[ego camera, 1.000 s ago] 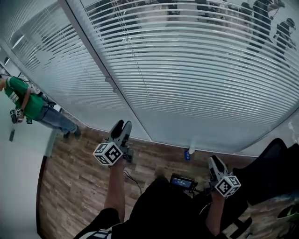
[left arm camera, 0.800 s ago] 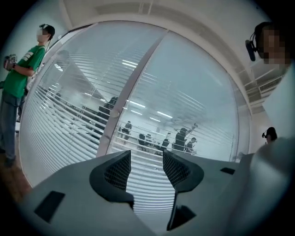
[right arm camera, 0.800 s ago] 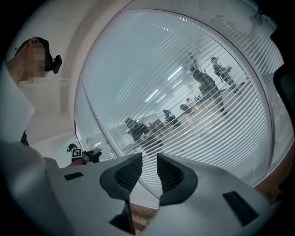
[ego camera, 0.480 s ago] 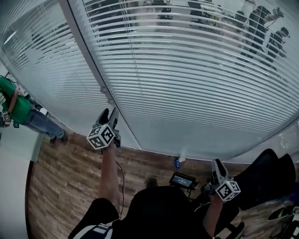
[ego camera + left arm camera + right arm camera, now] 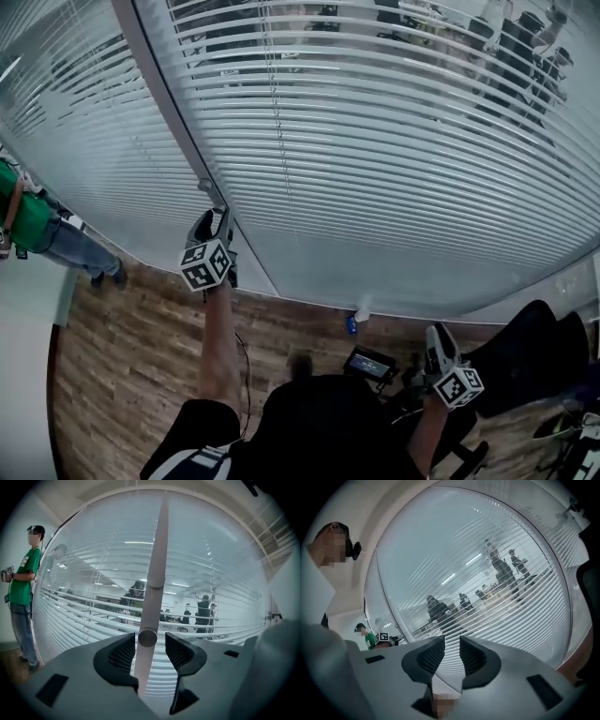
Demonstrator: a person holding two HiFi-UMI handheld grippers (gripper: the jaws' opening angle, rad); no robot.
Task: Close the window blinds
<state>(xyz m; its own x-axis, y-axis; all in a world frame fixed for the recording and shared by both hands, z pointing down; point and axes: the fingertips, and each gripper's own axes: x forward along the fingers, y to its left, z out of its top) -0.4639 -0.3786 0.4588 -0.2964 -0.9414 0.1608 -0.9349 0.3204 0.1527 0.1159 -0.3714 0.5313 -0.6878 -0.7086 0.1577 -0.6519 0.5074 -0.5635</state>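
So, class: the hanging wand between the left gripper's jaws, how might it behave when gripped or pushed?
The wand looks straight and rigid, so probably stiff; hanging free, it would likely swing if nudged. Its smooth round surface may slip or spin between the left gripper's open jaws. Slim, so probably light.

black top, its short sleeve seemingly white-striped; grey left gripper and right gripper, black-jawed.
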